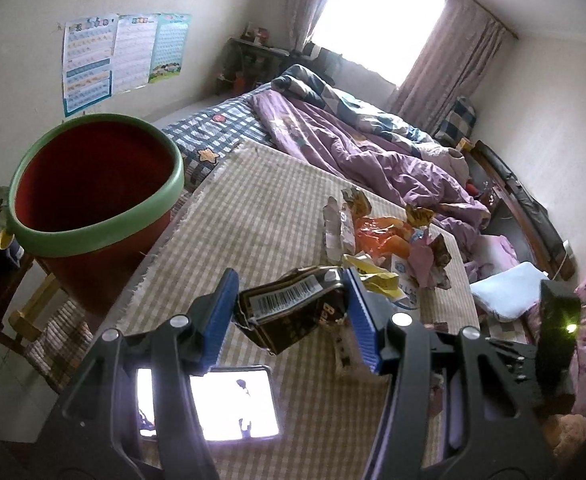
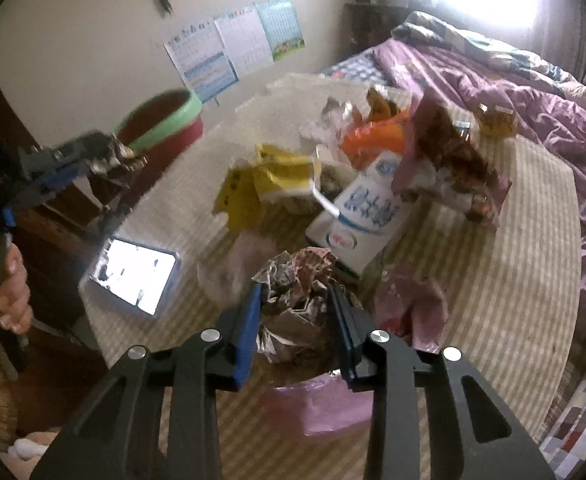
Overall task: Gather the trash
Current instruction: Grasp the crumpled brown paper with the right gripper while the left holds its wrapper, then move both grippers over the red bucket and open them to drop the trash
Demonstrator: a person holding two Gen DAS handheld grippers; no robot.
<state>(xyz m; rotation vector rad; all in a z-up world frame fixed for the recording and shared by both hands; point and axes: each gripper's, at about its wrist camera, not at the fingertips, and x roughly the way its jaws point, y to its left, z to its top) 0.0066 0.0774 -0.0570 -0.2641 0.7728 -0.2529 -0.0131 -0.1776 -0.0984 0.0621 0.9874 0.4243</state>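
The left gripper point(image 1: 291, 312) is tilting downward over the checked mat point(image 1: 253, 200), its blue pads clenched on a dark brown wrapper point(image 1: 293, 308) lifted off the mat, the red bin point(image 1: 93, 184) standing far left. The right gripper point(image 2: 295, 328) is angling steeply down, grasping a crumpled wrapper point(image 2: 297, 292) near the trash pile point(image 2: 373, 168). A hand point(image 2: 11, 288) is gripping the left handle.

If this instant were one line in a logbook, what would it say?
left gripper: shut on dark wrapper | right gripper: shut on crumpled wrapper | red bin: beside table | trash pile: on table
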